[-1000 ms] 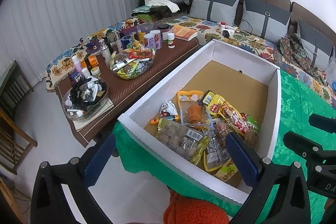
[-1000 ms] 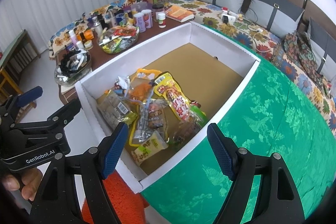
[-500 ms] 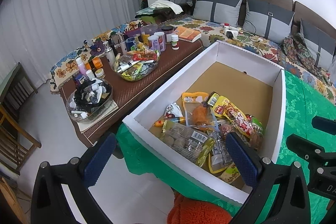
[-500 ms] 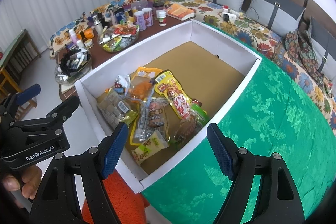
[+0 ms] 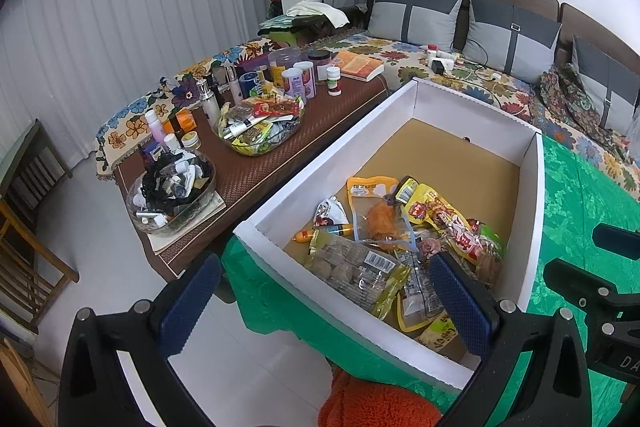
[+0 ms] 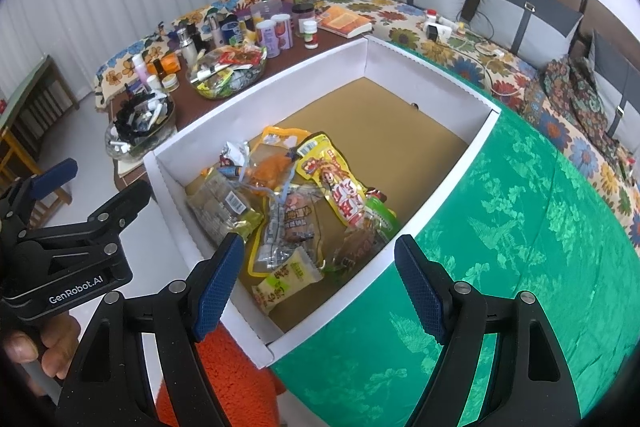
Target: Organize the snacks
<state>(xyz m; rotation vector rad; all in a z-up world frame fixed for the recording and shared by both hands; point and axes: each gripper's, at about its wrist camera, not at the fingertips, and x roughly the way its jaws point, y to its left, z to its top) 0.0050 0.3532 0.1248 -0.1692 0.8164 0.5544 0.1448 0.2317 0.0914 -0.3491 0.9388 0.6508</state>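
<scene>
Left wrist view first: my left gripper [image 5: 326, 301] sits at the bottom of the frame with its two blue pads spread wide and nothing between them, hanging over the near edge of the white cardboard box [image 5: 534, 211]. In the right wrist view my right gripper [image 6: 320, 287] is likewise spread apart and empty, low in the frame above the box's near corner. A hand [image 6: 38, 343] shows at lower left there, wrapped on the other tool's handle.

The snack packets [image 6: 296, 203] lie heaped in the near half of that one box, on its brown floor; I count roughly eight to ten, though they overlap too much to be sure. A long yellow and red packet [image 6: 340, 187] lies on top toward frame centre, and a clear bag of brown pieces [image 5: 356, 263] lies nearest the box's left wall. The far half of the box floor is bare.

The box rests on a green patterned cloth [image 6: 520, 247]. Beyond, at upper left, a brown table [image 5: 256, 175] carries two glass bowls [image 5: 172, 195] and a cluster of bottles and jars. Farthest back, three grey cushions [image 5: 416, 15] lean on a sofa.
</scene>
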